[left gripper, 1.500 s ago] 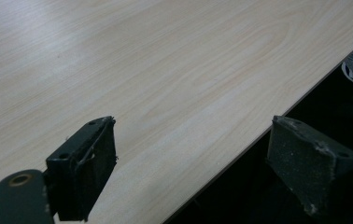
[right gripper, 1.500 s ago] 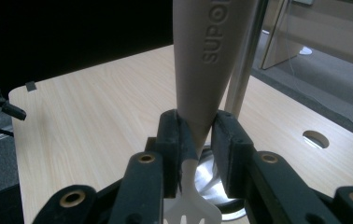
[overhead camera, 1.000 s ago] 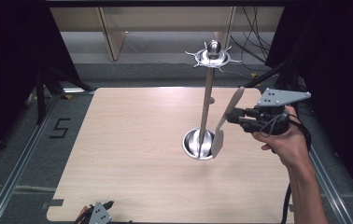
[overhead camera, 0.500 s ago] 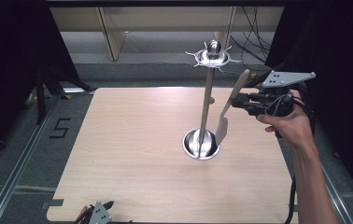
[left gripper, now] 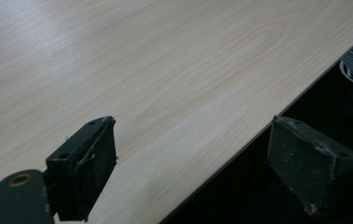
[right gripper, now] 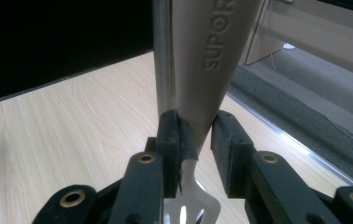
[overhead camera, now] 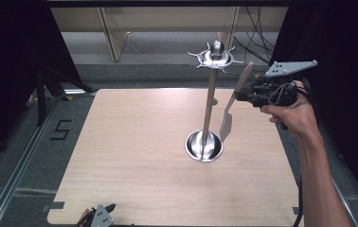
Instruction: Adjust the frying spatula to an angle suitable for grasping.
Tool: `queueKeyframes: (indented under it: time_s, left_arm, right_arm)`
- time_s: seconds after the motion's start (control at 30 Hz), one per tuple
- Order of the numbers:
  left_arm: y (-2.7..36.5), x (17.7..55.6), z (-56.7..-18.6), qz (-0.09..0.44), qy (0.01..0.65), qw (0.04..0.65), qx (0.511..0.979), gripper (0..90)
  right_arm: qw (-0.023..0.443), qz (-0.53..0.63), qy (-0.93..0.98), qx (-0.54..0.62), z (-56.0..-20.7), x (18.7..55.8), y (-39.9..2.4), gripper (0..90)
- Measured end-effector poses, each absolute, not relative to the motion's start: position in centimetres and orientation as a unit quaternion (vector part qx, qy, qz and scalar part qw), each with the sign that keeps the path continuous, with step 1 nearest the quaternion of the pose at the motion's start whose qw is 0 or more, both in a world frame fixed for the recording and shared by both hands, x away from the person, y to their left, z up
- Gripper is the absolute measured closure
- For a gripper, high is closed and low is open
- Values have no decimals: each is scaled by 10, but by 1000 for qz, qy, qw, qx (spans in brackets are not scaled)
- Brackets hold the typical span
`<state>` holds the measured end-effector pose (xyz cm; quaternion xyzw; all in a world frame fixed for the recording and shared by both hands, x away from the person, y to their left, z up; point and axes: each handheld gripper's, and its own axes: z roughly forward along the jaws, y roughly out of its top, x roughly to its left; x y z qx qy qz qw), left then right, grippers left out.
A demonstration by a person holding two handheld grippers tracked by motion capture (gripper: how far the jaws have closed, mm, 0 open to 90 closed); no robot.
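- Nearest the person, the left gripper (overhead camera: 96, 218) sits at the table's near edge, its jaws spread with nothing between them; in the left gripper view they frame only bare wood of the table (left gripper: 165, 84) and its edge.
- Well beyond it and off to its right, the right gripper (overhead camera: 243, 93) is raised above the table and clamped on a slotted spatula (overhead camera: 229, 111), gripping at the narrow neck where the beige handle meets the metal blade.
- In the right gripper view the jaws pinch that neck of the spatula (right gripper: 202, 74): handle rising away from the tool, slotted blade hanging below it.
- The spatula's long axis runs steeply, handle end up and tilted away from the pole, blade down.
- Just to the tool's left stands the utensil rack (overhead camera: 210, 109), its pole close beside the spatula; its round base lies below the blade.
- Farthest and highest, the rack's hook crown (overhead camera: 216, 57) lies up and left of the handle tip; hanging would likely call for a lift toward it by the right hand, the nearer one.
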<state>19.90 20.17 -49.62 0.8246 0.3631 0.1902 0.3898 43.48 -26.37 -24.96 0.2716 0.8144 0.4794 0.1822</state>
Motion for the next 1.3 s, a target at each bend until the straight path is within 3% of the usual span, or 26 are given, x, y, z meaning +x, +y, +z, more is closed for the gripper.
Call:
queueKeyframes:
  time_s: [0.2, 0.37, 0.4, 0.6, 0.87, 1.3]
  left_arm:
    - [204, 202, -496, 208, 341, 384, 832, 148]
    - [202, 199, -496, 191, 362, 390, 825, 148]
    - [204, 202, -495, 209, 339, 385, 832, 148]
    - [201, 199, -496, 188, 362, 391, 825, 148]
    - [203, 201, -494, 199, 342, 385, 834, 148]
    - [200, 198, -496, 193, 364, 392, 823, 149]
  right_arm:
    - [172, 475, 819, 271, -248, 440, -261, 739]
    - [165, 469, 824, 270, -247, 443, -260, 738]
    - [171, 474, 821, 269, -247, 444, -259, 739]
    - [155, 465, 830, 266, -244, 448, -258, 739]
    - [148, 454, 841, 253, -241, 454, -257, 739]
    - [139, 460, 842, 245, -243, 457, -254, 736]
